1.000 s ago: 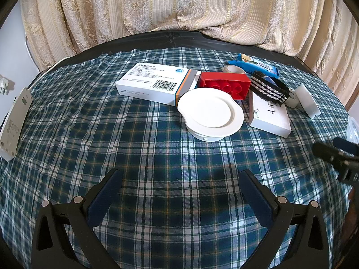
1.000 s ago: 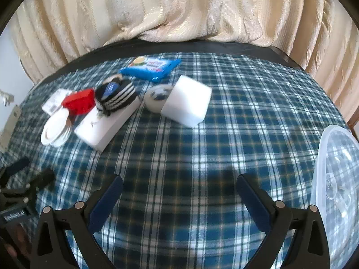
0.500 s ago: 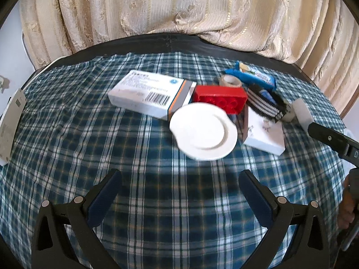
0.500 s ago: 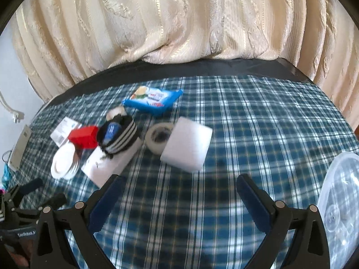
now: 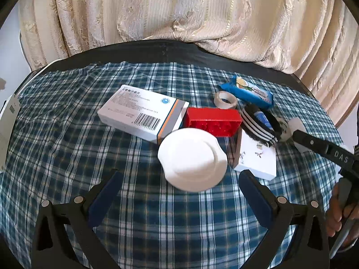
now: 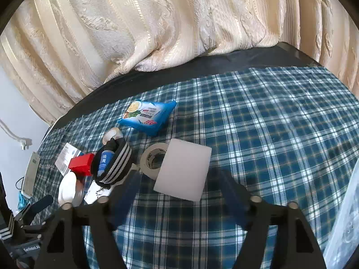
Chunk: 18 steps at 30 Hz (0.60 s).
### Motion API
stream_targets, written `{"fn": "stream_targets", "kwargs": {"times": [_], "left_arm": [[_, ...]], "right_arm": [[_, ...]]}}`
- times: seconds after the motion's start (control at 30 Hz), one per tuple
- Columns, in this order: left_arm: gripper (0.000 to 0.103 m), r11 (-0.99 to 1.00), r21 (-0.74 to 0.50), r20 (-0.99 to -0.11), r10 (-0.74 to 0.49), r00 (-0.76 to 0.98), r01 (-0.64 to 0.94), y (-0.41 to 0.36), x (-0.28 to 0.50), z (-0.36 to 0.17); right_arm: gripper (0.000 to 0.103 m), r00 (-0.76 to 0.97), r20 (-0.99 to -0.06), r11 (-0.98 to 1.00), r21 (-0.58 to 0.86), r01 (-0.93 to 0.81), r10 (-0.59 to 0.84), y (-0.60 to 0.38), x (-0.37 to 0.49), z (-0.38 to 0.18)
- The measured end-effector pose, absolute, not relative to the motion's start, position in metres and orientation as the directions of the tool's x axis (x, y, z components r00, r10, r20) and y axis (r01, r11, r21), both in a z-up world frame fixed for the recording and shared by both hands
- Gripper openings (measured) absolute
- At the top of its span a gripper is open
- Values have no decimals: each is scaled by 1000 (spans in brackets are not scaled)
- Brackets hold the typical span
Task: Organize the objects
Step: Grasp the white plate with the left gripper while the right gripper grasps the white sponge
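Note:
A cluster of objects lies on the plaid tablecloth (image 5: 67,148). In the left wrist view: a white medicine box (image 5: 143,113), a red brick (image 5: 213,121), a white lid (image 5: 193,159), a white card box (image 5: 258,159), a striped black band (image 5: 260,123), a tape roll (image 5: 225,99) and a blue snack pack (image 5: 249,92). My left gripper (image 5: 179,188) is open, just short of the lid. In the right wrist view a white foam block (image 6: 184,172) leans by a tape roll (image 6: 152,158). My right gripper (image 6: 177,190) is open, just before the block.
Cream curtains (image 6: 157,33) hang behind the table's dark far edge. A clear plastic container (image 6: 345,219) sits at the right edge of the right wrist view. A white device (image 5: 6,121) lies at the table's left edge. The right gripper's arm (image 5: 325,150) shows at the right.
Both grippers have risen and tilted, so more curtain shows. The left one came nearer the white lid, the right one nearer the foam block. Both stayed open.

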State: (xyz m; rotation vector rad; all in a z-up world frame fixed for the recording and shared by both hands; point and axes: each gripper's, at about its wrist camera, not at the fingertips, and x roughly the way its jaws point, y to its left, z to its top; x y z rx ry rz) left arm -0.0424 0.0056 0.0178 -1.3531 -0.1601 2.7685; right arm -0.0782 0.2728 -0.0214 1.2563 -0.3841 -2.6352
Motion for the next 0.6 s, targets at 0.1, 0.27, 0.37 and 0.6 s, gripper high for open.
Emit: {"fn": "stream_targets", "kwargs": {"times": [0.1, 0.27, 0.37, 0.6], "left_arm": [[103, -992, -128, -784, 99, -613, 3, 5, -47, 17], [103, -990, -143, -784, 116, -609, -4, 6, -53, 15], [103, -989, -146, -783, 118, -611, -3, 7, -57, 13], [85, -989, -148, -777, 119, -618, -4, 5, -59, 10]], "right_arm": [[57, -620, -730, -947, 315, 68, -287, 275, -80, -23], [47, -633, -719, -948, 308, 78, -286, 275, -79, -21], [46, -654, -707, -955, 285, 89, -271, 271, -76, -16], [46, -685, -680, -958, 266, 103, -262, 268, -70, -10]]}}
